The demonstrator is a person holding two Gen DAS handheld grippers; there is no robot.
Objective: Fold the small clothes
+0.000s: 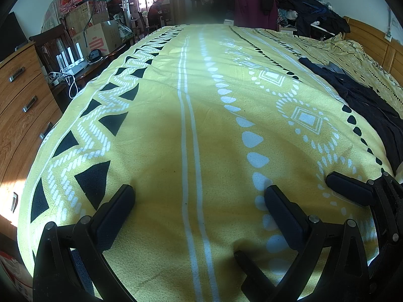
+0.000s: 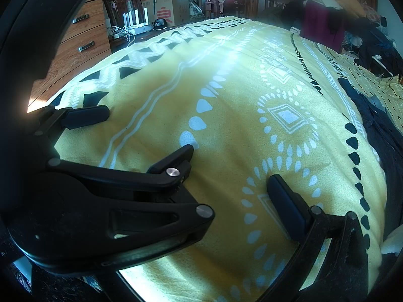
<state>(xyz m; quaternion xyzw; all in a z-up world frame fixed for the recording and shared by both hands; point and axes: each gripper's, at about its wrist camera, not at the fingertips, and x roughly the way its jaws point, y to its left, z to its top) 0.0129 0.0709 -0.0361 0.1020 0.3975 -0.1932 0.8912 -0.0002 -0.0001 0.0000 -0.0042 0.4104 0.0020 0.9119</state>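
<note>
Both our left gripper (image 1: 199,198) and right gripper (image 2: 229,166) hang spread and empty over the yellow bedspread (image 1: 156,125). The dark garment (image 1: 362,95), probably limp, lies rightward; pinch its near edge.

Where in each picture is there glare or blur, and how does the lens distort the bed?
Left wrist view: the yellow bedspread bulges like a barrel, with a hazy smear at its far end and sun flaring on the dresser. Right wrist view: a pale glare streak crosses the bedspread; the far clothes pile looks soft.
</note>
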